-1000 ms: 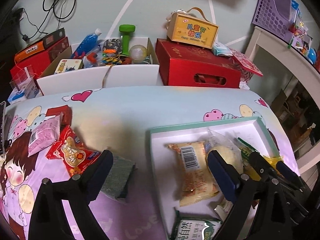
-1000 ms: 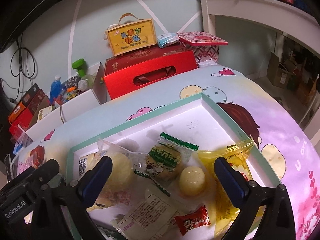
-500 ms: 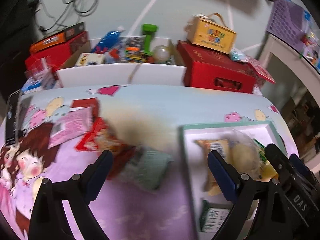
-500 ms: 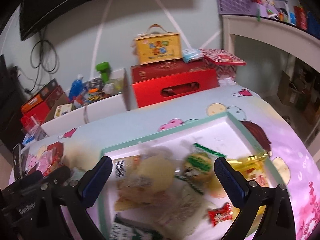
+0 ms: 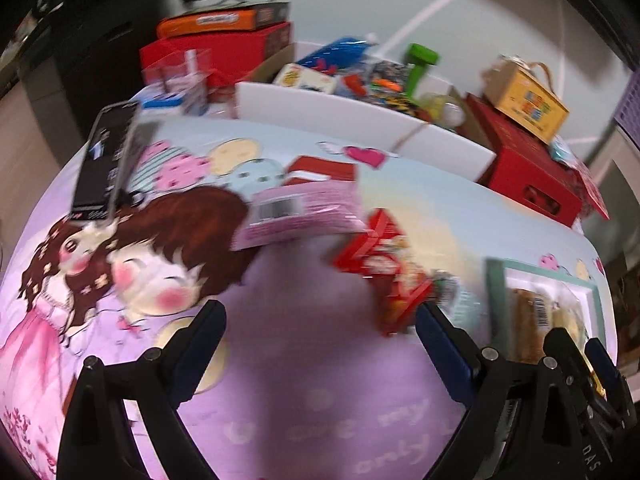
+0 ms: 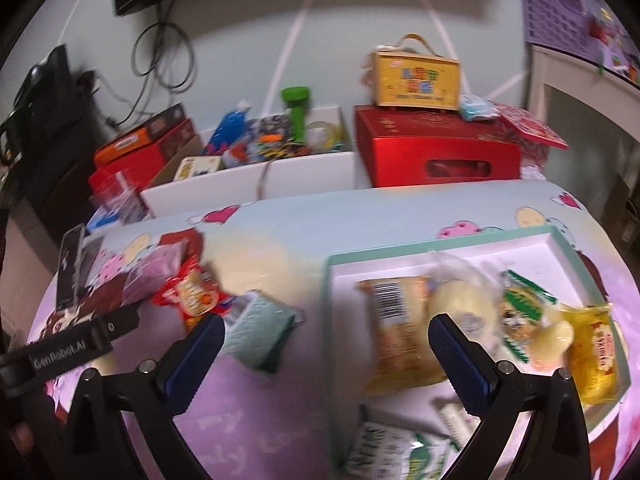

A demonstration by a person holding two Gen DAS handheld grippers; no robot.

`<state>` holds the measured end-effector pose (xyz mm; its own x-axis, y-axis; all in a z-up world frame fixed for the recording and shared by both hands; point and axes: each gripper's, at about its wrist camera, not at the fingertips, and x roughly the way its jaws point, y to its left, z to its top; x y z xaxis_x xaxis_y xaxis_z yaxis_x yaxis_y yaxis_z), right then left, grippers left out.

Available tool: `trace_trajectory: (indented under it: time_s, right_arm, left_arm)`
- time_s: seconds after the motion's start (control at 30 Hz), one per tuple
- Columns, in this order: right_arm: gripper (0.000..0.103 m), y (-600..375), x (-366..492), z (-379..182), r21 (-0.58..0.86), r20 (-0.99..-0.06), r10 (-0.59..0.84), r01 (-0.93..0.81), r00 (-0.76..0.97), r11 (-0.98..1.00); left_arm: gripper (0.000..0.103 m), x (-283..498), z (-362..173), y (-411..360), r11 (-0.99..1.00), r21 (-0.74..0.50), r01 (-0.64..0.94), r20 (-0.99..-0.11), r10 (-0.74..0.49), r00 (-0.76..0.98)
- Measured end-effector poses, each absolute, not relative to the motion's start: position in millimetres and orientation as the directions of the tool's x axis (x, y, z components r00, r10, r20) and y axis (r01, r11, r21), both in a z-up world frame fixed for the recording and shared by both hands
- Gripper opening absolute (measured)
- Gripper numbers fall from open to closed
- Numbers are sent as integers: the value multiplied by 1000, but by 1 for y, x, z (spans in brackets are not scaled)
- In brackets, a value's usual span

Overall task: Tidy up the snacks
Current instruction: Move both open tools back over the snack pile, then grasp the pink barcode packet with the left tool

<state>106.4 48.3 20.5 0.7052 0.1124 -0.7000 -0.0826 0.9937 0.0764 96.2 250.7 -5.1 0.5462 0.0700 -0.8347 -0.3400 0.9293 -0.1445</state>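
Note:
A teal-rimmed white tray (image 6: 329, 280) holds several snacks: a barcode packet (image 6: 396, 332), a pale bun (image 6: 460, 304), a green packet (image 6: 520, 308) and a yellow packet (image 6: 596, 352). Left of it on the cartoon cloth lie a teal packet (image 6: 260, 332), a red packet (image 6: 192, 292) and a pink packet (image 6: 156, 272). My right gripper (image 6: 326, 334) is open over the tray's left rim, holding nothing. My left gripper (image 5: 320, 344) is open above the cloth, with the red packet (image 5: 384, 264) and pink packet (image 5: 304, 212) just beyond it. The left wrist view is blurred.
A phone (image 5: 108, 152) lies at the cloth's left edge. Behind the table stand a white box of toys (image 6: 256, 176), a red carton (image 6: 436, 152) with a yellow handled box (image 6: 416, 80) on it, and stacked red boxes (image 6: 136, 156). White shelving (image 6: 580, 80) is at the right.
Both grippers have moved left. The left one went from beside the tray to over the cloth near the loose packets. The right one went from over the tray's middle to its left rim.

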Motion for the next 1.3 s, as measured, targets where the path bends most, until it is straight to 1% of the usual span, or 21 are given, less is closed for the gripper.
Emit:
trace_trajectory:
  time_s: [0.2, 0.43, 0.6, 0.8, 0.97, 1.17, 1.3]
  right_arm:
    - [103, 75, 105, 12, 73, -701, 145, -132, 698, 989]
    - [103, 93, 106, -1, 48, -716, 152, -169, 681, 984]
    - [103, 96, 109, -8, 45, -729, 151, -173, 667, 984]
    - [103, 95, 112, -13, 45, -740, 147, -170, 656, 984]
    - [103, 91, 114, -12, 68, -744, 164, -171, 648, 983]
    - [103, 82, 120, -6, 98, -753, 178, -159, 634, 982]
    - [101, 81, 129, 3, 125, -752, 187, -141, 633, 982]
  left_arm:
    - [96, 78, -8, 294, 883, -163, -440, -841, 109, 530]
    - [96, 76, -15, 318, 860, -203, -468, -842, 90, 531]
    - [96, 86, -20, 319, 870, -221, -440, -845, 54, 532]
    - [96, 104, -28, 313, 890, -264, -371, -845, -28, 534]
    - [96, 114, -27, 314, 918, -214, -333, -858, -14, 514]
    - [96, 125, -15, 317, 931, -246, -268, -853, -77, 516]
    - [96, 139, -12, 321, 919, -288, -270, -853, -118, 508]
